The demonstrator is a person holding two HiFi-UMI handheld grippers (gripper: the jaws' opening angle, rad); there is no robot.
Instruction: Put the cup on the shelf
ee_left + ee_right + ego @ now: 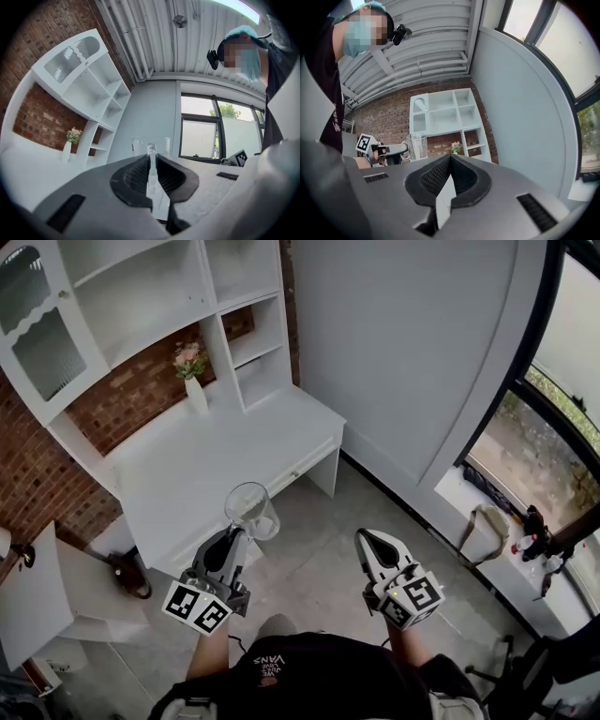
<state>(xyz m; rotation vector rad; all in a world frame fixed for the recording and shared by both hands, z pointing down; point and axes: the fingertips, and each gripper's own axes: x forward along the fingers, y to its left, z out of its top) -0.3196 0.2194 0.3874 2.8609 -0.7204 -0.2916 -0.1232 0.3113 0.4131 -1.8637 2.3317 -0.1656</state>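
Note:
A clear glass cup hangs in the air over the front edge of the white desk, with my left gripper shut on its wall. In the left gripper view the glass wall stands pinched between the two dark pads. The white shelf unit rises at the back of the desk, well beyond the cup. My right gripper is shut with nothing in it, to the right of the cup over the floor. The right gripper view shows the cup and the shelf unit ahead.
A white vase with pink flowers stands on the desk against the brick wall. A glass-fronted cabinet door hangs at the shelf unit's left. To the right are a large window and a sill with bottles.

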